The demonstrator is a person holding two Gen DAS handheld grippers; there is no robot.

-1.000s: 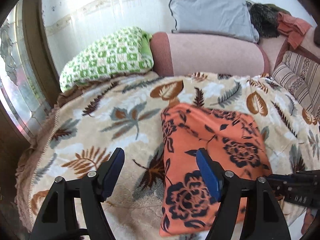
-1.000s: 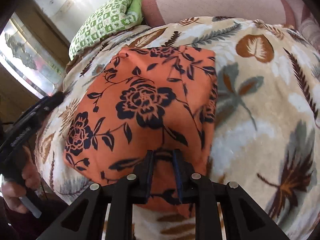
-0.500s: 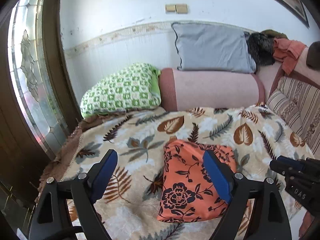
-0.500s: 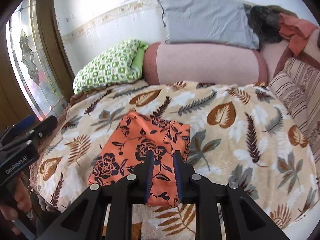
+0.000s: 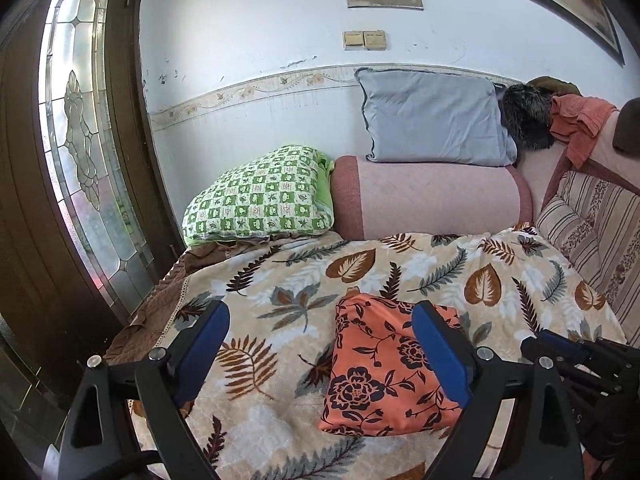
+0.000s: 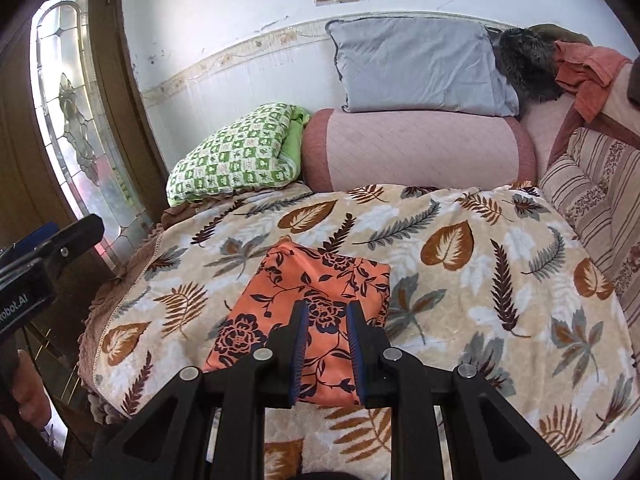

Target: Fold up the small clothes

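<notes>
Left wrist view: left gripper above bed, jaws spread wide, just been opening, gripping nothing. Folded orange floral garment lies flat on leaf-print blanket, seen behind right-hand finger. Green checked pillow and pink bolster at far edge.

Right wrist view: right gripper raised over garment, jaws set to narrow gap, nothing pinched between them. Left gripper at frame's left edge, clear of garment.

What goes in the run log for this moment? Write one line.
orange garment: folded, flat on blanket | left gripper: jaws just opening, empty | right gripper: narrow gap, empty
</notes>
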